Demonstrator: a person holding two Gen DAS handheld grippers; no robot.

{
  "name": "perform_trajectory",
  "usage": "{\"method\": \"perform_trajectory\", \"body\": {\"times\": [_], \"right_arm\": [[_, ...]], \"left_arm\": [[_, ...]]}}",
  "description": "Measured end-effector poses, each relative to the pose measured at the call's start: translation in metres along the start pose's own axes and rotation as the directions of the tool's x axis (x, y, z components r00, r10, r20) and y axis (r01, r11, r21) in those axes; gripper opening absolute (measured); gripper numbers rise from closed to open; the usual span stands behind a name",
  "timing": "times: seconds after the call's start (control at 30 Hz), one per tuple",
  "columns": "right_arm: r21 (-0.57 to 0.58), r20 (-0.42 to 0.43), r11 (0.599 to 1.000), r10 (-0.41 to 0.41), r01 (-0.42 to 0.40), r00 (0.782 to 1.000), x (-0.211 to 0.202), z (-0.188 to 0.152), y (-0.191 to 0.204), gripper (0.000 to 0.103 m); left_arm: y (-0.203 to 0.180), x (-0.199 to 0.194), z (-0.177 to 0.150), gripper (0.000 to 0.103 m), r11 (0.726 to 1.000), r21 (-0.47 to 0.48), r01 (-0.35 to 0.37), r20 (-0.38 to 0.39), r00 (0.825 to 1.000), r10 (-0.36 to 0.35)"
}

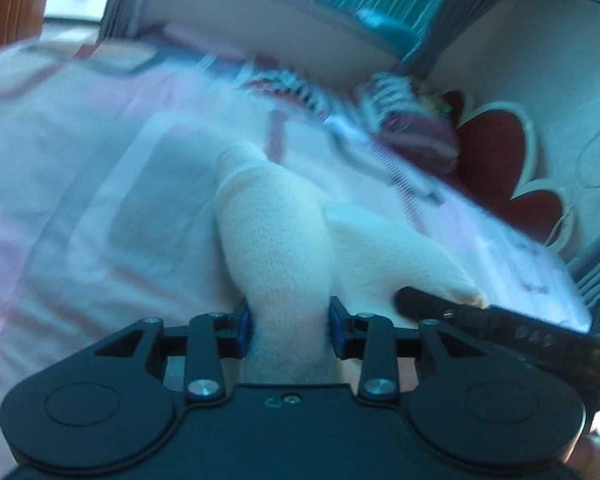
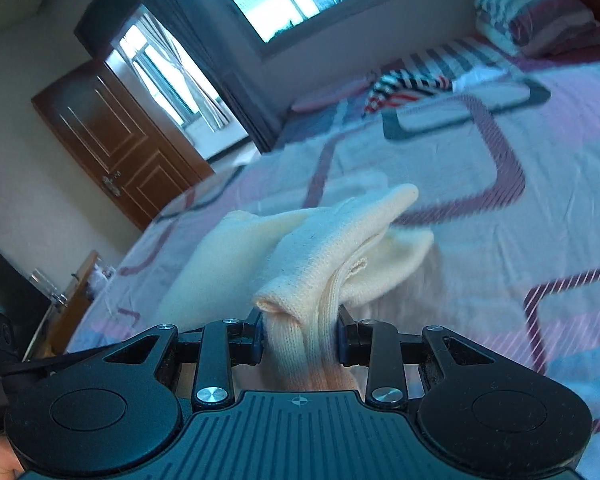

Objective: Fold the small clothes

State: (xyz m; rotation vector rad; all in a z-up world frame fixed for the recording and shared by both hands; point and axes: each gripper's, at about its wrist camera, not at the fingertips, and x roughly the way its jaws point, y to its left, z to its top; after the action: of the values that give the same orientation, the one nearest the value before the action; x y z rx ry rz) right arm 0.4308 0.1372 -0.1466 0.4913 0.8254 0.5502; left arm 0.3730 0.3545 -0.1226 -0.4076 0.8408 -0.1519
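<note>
The left claw (image 1: 288, 326) pinches a cream knitted garment (image 1: 276, 232) between its blue pads, above a blurred pink-and-white bedspread (image 1: 80, 184); striped folded clothes (image 1: 412, 120) lie near the red headboard (image 1: 496, 160).

Cream sock (image 2: 328, 248) in right gripper (image 2: 300, 336): soft matt knit, fine ribbing. Gripper bodies matt black plastic, shiny metal screws. Bed sheet (image 2: 540, 200) beyond: smooth printed cloth. Door (image 2: 116, 140) far left: glossy wood.

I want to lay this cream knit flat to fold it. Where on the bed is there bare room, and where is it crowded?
Bare bedspread lies just ahead of the cream knit, short of the striped garment. The far end is crowded: that garment and the folded pile near the window.
</note>
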Motion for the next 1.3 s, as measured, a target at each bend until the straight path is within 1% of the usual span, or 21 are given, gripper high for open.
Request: {"method": "perform_trajectory", "body": {"times": [0.03,0.07,0.1,0.17,0.23,0.3,0.37,0.47,0.57,0.63,0.67,0.7,0.8,0.87,0.93,0.97,1.1,1.23,1.3], "right_arm": [[0.017,-0.028,1.0,-0.006,0.006,1.0,0.007,-0.007,-0.005,0.033],[0.025,-0.042,1.0,-0.016,0.017,0.999,0.011,-0.012,-0.009,0.034],[0.032,-0.047,0.999,-0.024,0.026,0.999,0.01,-0.017,-0.018,0.038],[0.06,-0.047,0.997,-0.034,0.037,0.998,0.008,-0.02,-0.03,0.044],[0.091,-0.05,0.995,-0.045,0.049,0.998,0.002,-0.019,-0.039,0.045],[0.107,-0.046,0.993,-0.052,0.056,0.998,-0.007,-0.016,-0.043,0.045],[0.092,-0.037,0.993,-0.064,0.067,0.997,-0.016,-0.011,-0.042,0.045],[0.058,-0.015,0.994,-0.089,0.089,0.996,-0.027,-0.003,-0.037,0.045],[0.053,0.054,0.992,-0.117,0.114,0.992,-0.033,0.01,-0.03,0.045],[0.041,0.091,0.993,-0.111,0.107,0.99,-0.03,0.021,-0.024,0.045],[0.028,0.095,0.994,-0.106,0.103,0.99,-0.025,0.026,-0.019,0.045],[0.012,0.093,0.995,-0.097,0.096,0.991,-0.019,0.029,-0.013,0.045],[-0.019,0.06,0.996,-0.088,0.089,0.994,0.004,0.033,-0.003,0.045],[-0.03,0.024,0.993,-0.118,0.118,0.993,0.02,0.029,-0.006,0.045],[-0.068,-0.004,0.98,-0.188,0.187,0.982,0.031,0.023,-0.012,0.045],[-0.084,-0.016,0.975,-0.209,0.207,0.978,0.035,0.02,-0.016,0.045],[-0.117,-0.01,0.966,-0.233,0.23,0.972,0.032,0.015,-0.02,0.045],[-0.083,-0.009,0.968,-0.24,0.239,0.971,0.02,0.015,-0.02,0.045],[-0.099,0.013,0.968,-0.232,0.232,0.973,0.01,0.013,-0.015,0.045]], "left_arm": [[0.009,0.005,-0.004,0.039,1.0,-0.015,-0.001,-0.015,1.0,0.001],[0.015,0.007,-0.007,0.042,1.0,-0.023,0.01,-0.013,1.0,-0.011],[0.017,0.007,-0.009,0.045,1.0,-0.018,0.02,-0.009,1.0,-0.02],[0.013,0.006,-0.006,0.049,1.0,0.01,0.014,-0.013,1.0,-0.014],[0.008,0.001,-0.004,0.049,0.999,0.034,0.003,-0.007,1.0,-0.003],[0.003,-0.007,-0.002,0.047,0.998,0.06,-0.014,0.019,1.0,0.013],[0.002,-0.016,0.003,0.047,0.998,0.062,-0.021,0.063,0.998,0.017],[0.003,-0.024,0.014,0.047,0.999,0.027,-0.022,0.106,0.994,0.019],[-0.001,-0.018,0.026,0.047,1.0,0.018,-0.018,0.13,0.991,0.015],[-0.008,-0.007,0.033,0.047,0.999,0.033,-0.012,0.122,0.992,0.008],[-0.011,0.002,0.035,0.047,0.999,0.039,-0.008,0.107,0.994,0.004],[-0.013,0.011,0.037,0.047,0.999,0.039,-0.01,0.096,0.995,0.006],[-0.014,0.033,0.038,0.047,0.998,0.037,-0.048,0.069,0.997,0.046],[-0.014,0.036,0.037,0.047,0.998,0.036,-0.057,0.069,0.996,0.055],[-0.016,0.036,0.036,0.047,0.997,0.047,-0.058,0.068,0.996,0.054],[-0.016,0.036,0.035,0.047,0.997,0.056,-0.057,0.068,0.996,0.054],[-0.022,0.034,0.033,0.047,0.993,0.091,-0.081,0.07,0.995,0.075],[-0.026,0.029,0.033,0.047,0.99,0.102,-0.101,0.069,0.993,0.094],[-0.028,0.025,0.032,0.047,0.988,0.108,-0.108,0.072,0.992,0.1]]}}
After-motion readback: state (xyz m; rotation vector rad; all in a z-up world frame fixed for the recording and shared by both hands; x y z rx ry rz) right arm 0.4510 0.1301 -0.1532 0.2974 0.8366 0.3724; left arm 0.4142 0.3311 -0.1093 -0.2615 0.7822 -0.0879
